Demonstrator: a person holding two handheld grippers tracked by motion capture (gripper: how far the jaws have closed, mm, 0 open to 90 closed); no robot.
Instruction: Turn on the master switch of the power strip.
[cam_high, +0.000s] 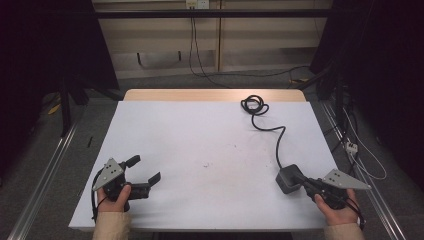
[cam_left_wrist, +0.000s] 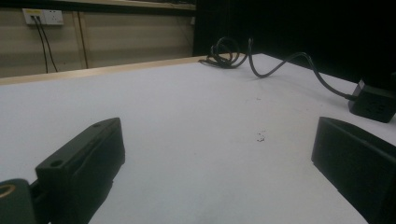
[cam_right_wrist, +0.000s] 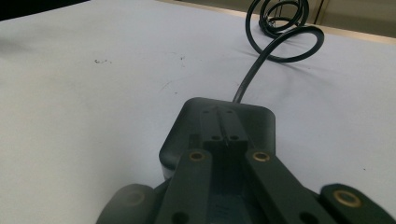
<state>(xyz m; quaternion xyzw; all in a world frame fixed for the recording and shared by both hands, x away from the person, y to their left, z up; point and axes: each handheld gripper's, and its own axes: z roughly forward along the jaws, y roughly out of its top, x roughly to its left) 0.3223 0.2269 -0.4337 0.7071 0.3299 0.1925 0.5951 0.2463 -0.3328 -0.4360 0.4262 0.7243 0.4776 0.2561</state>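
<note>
Right claw (cam_right_wrist: 223, 133) closed, tips over unlabelled black adapter (cam_right_wrist: 259, 122); left claw (cam_high: 146, 169) wide open, empty.

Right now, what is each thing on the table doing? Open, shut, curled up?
Left gripper: open, jaws spread wide, nothing between them.
Right gripper: shut, jaws together over the top of the adapter, resting on it.
Black power adapter: lying flat on the table.
Adapter cable: attached, far end curled into loose loops near the table's far edge.
</note>
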